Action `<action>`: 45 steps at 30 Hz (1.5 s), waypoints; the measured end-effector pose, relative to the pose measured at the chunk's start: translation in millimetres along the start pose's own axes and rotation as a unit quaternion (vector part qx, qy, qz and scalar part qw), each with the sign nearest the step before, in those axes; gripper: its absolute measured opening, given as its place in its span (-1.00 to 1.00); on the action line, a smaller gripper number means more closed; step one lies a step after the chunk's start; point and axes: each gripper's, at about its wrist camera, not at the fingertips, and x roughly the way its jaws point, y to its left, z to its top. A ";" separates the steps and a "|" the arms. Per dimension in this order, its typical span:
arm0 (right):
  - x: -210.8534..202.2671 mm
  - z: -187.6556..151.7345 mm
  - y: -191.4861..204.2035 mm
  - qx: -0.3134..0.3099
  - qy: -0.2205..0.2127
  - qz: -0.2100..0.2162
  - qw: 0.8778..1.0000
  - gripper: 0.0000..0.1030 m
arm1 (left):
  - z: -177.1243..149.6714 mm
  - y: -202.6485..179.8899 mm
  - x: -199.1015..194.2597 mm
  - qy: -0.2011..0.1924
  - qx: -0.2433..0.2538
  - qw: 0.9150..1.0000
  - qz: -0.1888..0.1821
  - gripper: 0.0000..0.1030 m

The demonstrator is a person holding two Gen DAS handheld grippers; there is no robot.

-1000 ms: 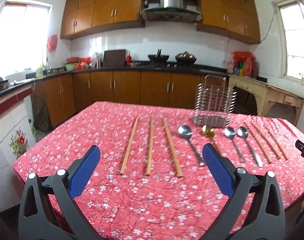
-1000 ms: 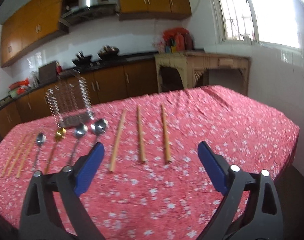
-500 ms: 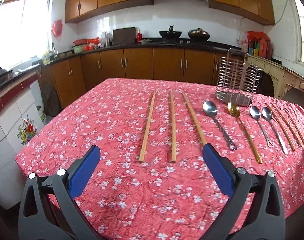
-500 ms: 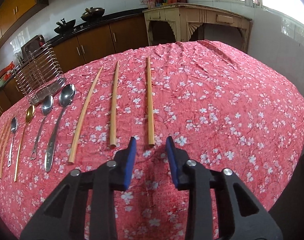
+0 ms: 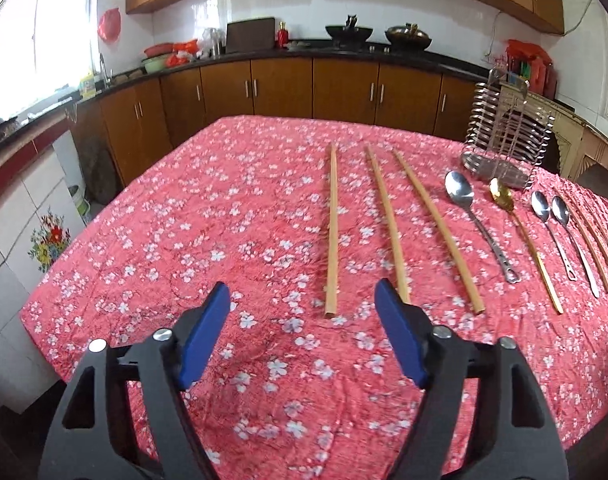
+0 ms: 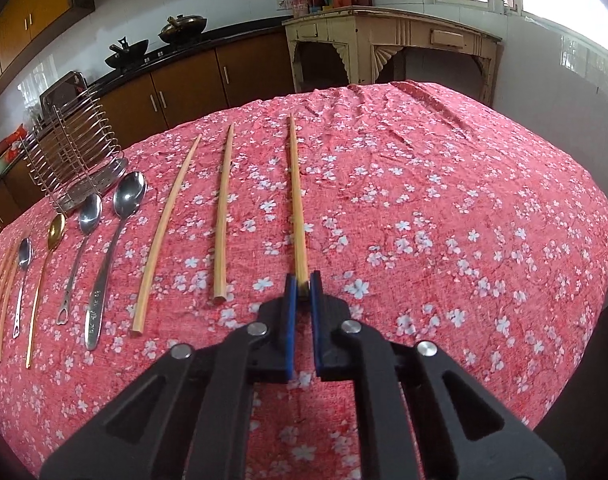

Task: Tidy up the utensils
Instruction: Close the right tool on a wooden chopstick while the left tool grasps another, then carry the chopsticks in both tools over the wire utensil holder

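Note:
Utensils lie in a row on a red flowered tablecloth [image 5: 224, 208]. In the left wrist view three long wooden chopsticks lie ahead. The near end of the leftmost chopstick [image 5: 331, 232] sits between the blue pads of my left gripper [image 5: 302, 300], whose jaws are closing without touching it. To their right lie a large silver spoon [image 5: 459, 192], a gold spoon [image 5: 501, 196] and two small spoons [image 5: 541, 204]. In the right wrist view my right gripper [image 6: 302, 286] is shut on the near end of the rightmost chopstick [image 6: 298, 208], which rests on the cloth.
A wire utensil rack [image 5: 503, 140] stands behind the spoons, also seen as the rack [image 6: 76, 152] at the far left of the right view. Two more chopsticks [image 6: 222, 216] lie left of the held one. Kitchen counters [image 5: 311, 80] and a cream side table [image 6: 391, 40] surround the table.
The right jaws closed from wide open onto the rightmost chopstick's near end. The left gripper came lower and nearer to its three chopsticks, and its jaws narrowed.

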 end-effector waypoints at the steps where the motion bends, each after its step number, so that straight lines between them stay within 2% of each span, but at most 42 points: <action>1: -0.7 -0.4 0.5 0.000 0.000 0.000 1.000 -0.84 | -0.1 0.0 2.6 0.005 -0.001 1.000 -0.006 0.29; 2: -0.7 -0.8 0.8 -0.001 -0.001 -0.001 1.000 -0.84 | -0.4 -1.0 4.4 0.009 0.000 1.000 -0.013 0.27; 7: -0.9 -0.7 1.3 0.001 -0.001 -0.002 1.000 -0.84 | -4.2 -9.2 18.7 0.034 0.010 0.999 -0.029 -0.18; 12: -0.9 -0.8 1.7 0.004 -0.002 -0.002 1.000 -0.84 | -3.5 -7.7 19.2 0.033 0.008 0.999 -0.031 -0.46; 21: -1.9 -3.8 4.4 0.002 -0.004 -0.006 1.000 -0.83 | -8.7 -10.4 15.3 0.026 0.008 0.999 -0.031 -0.63; 25: -1.9 -3.3 5.0 0.000 -0.003 -0.007 1.000 -0.83 | -7.0 -11.1 16.5 0.027 0.007 0.999 -0.033 -0.82; 31: -2.7 -1.4 3.4 0.000 -0.003 0.013 1.000 -0.85 | -2.3 -11.0 17.3 0.031 0.008 0.999 -0.041 -0.86; 34: -9.4 0.7 5.4 -0.007 -0.015 0.014 1.000 -0.85 | 3.7 -10.0 11.6 0.021 0.012 0.999 -0.039 -0.86; 38: -25.8 9.4 8.3 -0.017 -0.045 0.014 0.999 -0.85 | 15.7 -7.0 -1.0 0.000 0.018 0.999 -0.036 -0.86; 45: -55.0 35.3 14.6 -0.033 -0.094 0.020 0.995 -0.85 | 60.7 -1.3 -24.9 -0.054 0.027 0.998 -0.034 -0.86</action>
